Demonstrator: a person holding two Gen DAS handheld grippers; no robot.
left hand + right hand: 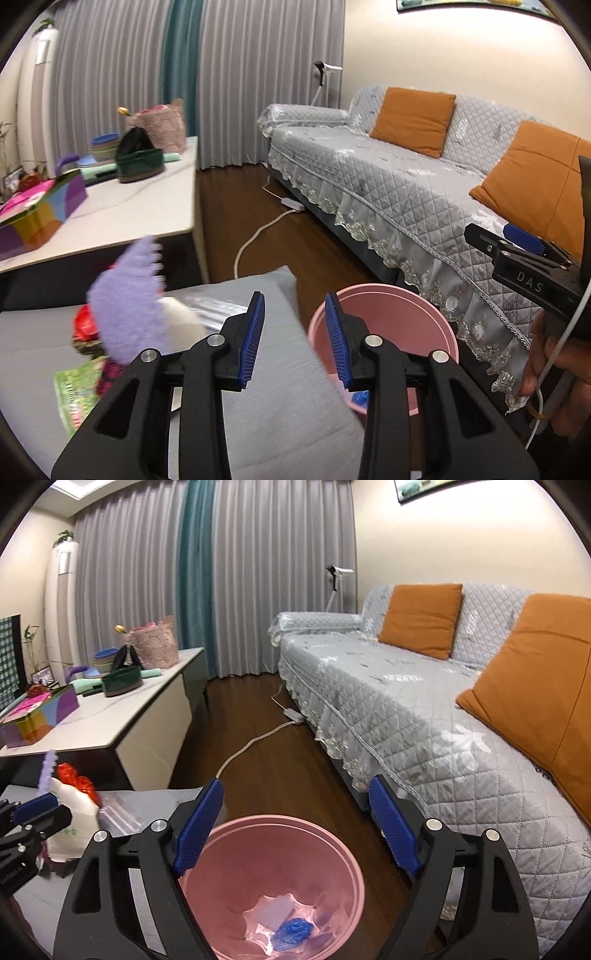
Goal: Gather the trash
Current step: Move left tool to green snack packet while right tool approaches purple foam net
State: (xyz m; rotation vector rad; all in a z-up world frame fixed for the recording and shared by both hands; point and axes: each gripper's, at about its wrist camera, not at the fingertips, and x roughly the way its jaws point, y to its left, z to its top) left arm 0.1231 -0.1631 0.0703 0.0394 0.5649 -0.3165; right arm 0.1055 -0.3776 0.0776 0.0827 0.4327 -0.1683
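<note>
Right gripper (pixel 295 823) above the pink bin's (pixel 343 853) rim, jaws wide apart, empty. Left gripper (pixel 295 339) partly open, empty, between bin and grey surface (pixel 280 398). Blue crumpled trash (pixel 291 932) inside bin; bare wooden floor (pixel 273 760) beyond, sofa (pixel 424 716) edge close right.

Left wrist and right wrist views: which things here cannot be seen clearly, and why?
- Purple fluffy item: motion-blurred in the left wrist view; only a thin edge shows in the right.
- Bin contents: hidden in the left wrist view by the left claw and the rim.
- Clear wrapper under the blue scrap: too crumpled to identify.
- Green packet: print blurred.
- Hand: cut off by the edge.
</note>
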